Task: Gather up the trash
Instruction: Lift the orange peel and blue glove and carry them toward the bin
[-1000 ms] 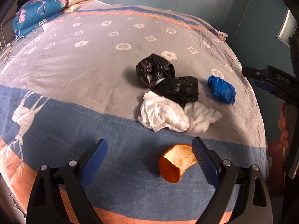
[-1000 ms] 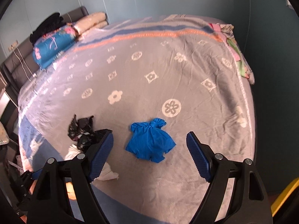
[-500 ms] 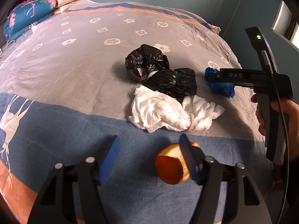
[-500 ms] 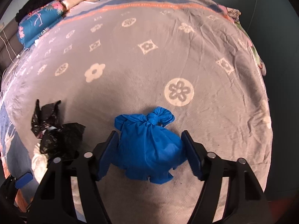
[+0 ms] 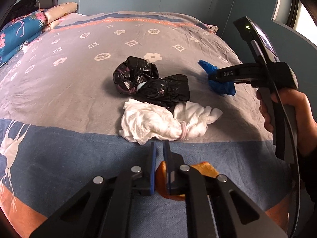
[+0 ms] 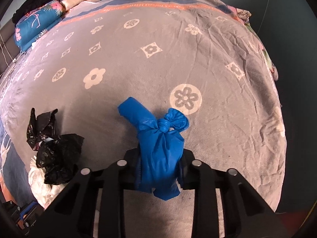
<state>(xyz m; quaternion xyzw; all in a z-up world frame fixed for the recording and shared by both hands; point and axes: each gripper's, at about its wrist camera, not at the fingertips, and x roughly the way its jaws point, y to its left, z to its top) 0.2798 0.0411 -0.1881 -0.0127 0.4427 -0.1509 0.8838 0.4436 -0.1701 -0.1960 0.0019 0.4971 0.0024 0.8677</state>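
My left gripper (image 5: pixel 159 148) is shut on a curled orange peel (image 5: pixel 160 180) low over the blue band of the bedspread. My right gripper (image 6: pixel 160 166) is shut on a knotted blue plastic bag (image 6: pixel 158 138) and holds it just above the grey bedspread. That bag also shows in the left wrist view (image 5: pixel 220 84), pinched in the right gripper. Crumpled black plastic bags (image 5: pixel 150 83) and white tissue (image 5: pixel 164 121) lie together mid-bed; they also show in the right wrist view, the black bags (image 6: pixel 53 150) at left.
The bed (image 6: pixel 178 55) has a grey flower-patterned cover. Pillows and a folded blue floral quilt (image 5: pixel 17 31) lie at the far left head end. The bed's right edge (image 6: pixel 277 119) drops off beside a blue wall.
Both grippers went from open to shut. The left closed on the orange peel, the right moved down and closed on the blue bag, which now hangs gathered between its fingers.
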